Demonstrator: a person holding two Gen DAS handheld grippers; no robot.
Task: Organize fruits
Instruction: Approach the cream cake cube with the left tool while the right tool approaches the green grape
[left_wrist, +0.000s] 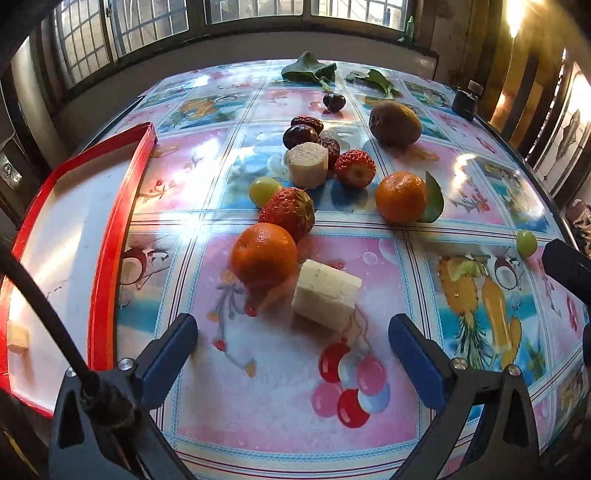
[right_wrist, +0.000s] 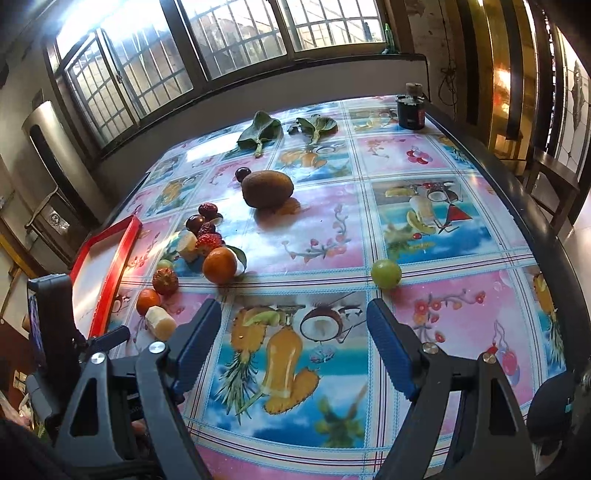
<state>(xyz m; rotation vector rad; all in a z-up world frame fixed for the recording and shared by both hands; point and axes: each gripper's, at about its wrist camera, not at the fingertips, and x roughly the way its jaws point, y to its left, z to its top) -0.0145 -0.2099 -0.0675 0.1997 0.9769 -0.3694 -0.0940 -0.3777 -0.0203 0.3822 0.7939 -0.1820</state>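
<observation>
Banana piece (left_wrist: 327, 298) near the surface's (left_wrist: 258, 387) front edge — soft, slippery; pinch its flat sides lightly. Left gripper (left_wrist: 291, 332) and right gripper (right_wrist: 295, 325) gape empty.

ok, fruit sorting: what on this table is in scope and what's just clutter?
In scope:
- red tray
- two oranges
- two strawberries
- kiwi
- two green grapes
- red dates
- dark cherry
- white cut pieces

Clutter:
- green leaves
- dark jar
- patterned tablecloth
</observation>
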